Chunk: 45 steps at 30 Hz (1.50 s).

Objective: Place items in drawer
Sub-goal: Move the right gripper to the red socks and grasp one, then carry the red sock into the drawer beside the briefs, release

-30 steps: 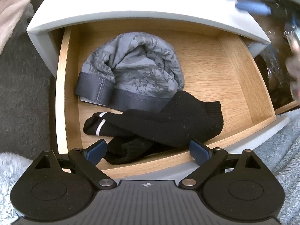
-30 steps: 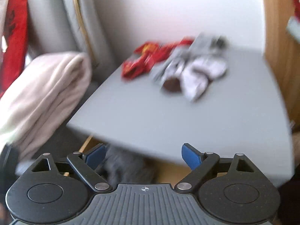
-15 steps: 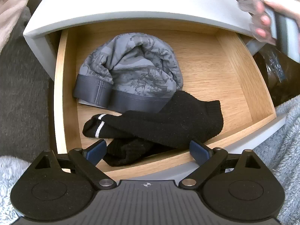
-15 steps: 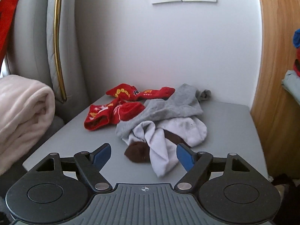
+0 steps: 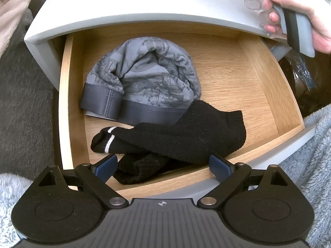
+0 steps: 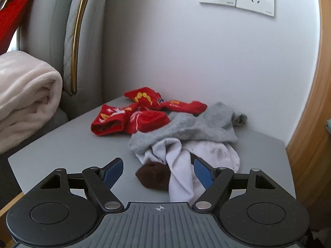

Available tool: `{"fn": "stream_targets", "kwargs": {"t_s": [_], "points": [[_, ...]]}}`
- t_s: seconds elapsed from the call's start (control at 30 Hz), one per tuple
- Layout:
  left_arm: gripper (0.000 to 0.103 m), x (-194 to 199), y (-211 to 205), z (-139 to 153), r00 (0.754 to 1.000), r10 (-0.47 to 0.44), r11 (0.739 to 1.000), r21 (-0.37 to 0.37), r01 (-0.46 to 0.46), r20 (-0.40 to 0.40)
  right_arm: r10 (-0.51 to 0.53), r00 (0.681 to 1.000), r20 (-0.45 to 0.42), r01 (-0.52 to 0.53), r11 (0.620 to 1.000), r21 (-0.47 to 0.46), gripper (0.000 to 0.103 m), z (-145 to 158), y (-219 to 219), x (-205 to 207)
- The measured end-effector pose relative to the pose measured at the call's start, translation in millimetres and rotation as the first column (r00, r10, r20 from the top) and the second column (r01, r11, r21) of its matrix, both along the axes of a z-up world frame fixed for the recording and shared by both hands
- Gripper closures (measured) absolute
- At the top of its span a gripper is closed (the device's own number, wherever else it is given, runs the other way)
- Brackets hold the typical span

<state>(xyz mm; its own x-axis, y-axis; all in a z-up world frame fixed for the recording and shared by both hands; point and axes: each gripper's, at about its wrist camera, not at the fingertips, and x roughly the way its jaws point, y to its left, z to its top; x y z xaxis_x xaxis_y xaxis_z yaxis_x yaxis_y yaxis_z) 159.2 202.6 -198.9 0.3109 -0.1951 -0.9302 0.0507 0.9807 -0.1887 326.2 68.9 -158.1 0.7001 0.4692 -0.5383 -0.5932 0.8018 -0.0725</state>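
The open wooden drawer [image 5: 269,95] holds folded grey patterned underwear [image 5: 144,78] and black socks [image 5: 186,136] toward its front. My left gripper [image 5: 163,165] hovers open over the drawer's front edge, above the black socks and holding nothing. On the grey nightstand top [image 6: 72,155] lies a pile: red socks [image 6: 140,113], a grey sock [image 6: 196,128] and a white sock [image 6: 180,165] with a brown toe [image 6: 153,175]. My right gripper [image 6: 158,169] is open, its blue pads on either side of the white sock's near end without squeezing it.
A person's hand [image 5: 300,10] grips the right tool's handle above the nightstand's right corner. A rolled pale blanket [image 6: 24,95] and a padded headboard [image 6: 78,41] stand left. A wooden panel [image 6: 310,124] is on the right, a fluffy grey blanket [image 5: 310,155] lies near the drawer.
My right gripper has moved forward and lower over the nightstand top until its pads flank the white sock, and its jaws have narrowed a little. The left gripper and drawer contents are unchanged.
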Motion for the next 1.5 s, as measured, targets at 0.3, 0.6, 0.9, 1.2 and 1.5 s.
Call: {"fn": "stream_targets", "kwargs": {"t_s": [0.3,0.6,0.9,1.2,1.5], "points": [[0.006,-1.3,-2.4,1.9,1.000,-0.005,1.000,0.018,0.005,0.007,0.083,0.996,-0.018,-0.080,0.989,0.128,0.037,32.4,17.8,0.8],[0.006,1.5,-5.4,1.6,0.999,-0.032,0.999,0.027,0.031,0.016,0.071,0.986,-0.150,-0.055,0.993,0.104,0.053,16.1,108.2,54.6],[0.006,1.9,-3.5,-0.5,0.999,-0.036,0.999,0.008,0.036,0.020,0.067,0.970,-0.234,-0.066,0.998,0.012,0.098,12.6,113.3,45.5],[0.006,2.7,0.3,-5.0,1.000,-0.015,0.999,-0.028,0.015,0.009,0.187,0.950,-0.250,-0.165,0.980,0.108,0.099,47.1,36.4,-37.0],[0.006,1.5,3.1,-9.0,1.000,0.016,0.998,-0.058,-0.017,-0.005,-0.035,0.956,-0.290,0.053,0.997,0.055,0.099,39.3,-53.6,-97.5]]}}
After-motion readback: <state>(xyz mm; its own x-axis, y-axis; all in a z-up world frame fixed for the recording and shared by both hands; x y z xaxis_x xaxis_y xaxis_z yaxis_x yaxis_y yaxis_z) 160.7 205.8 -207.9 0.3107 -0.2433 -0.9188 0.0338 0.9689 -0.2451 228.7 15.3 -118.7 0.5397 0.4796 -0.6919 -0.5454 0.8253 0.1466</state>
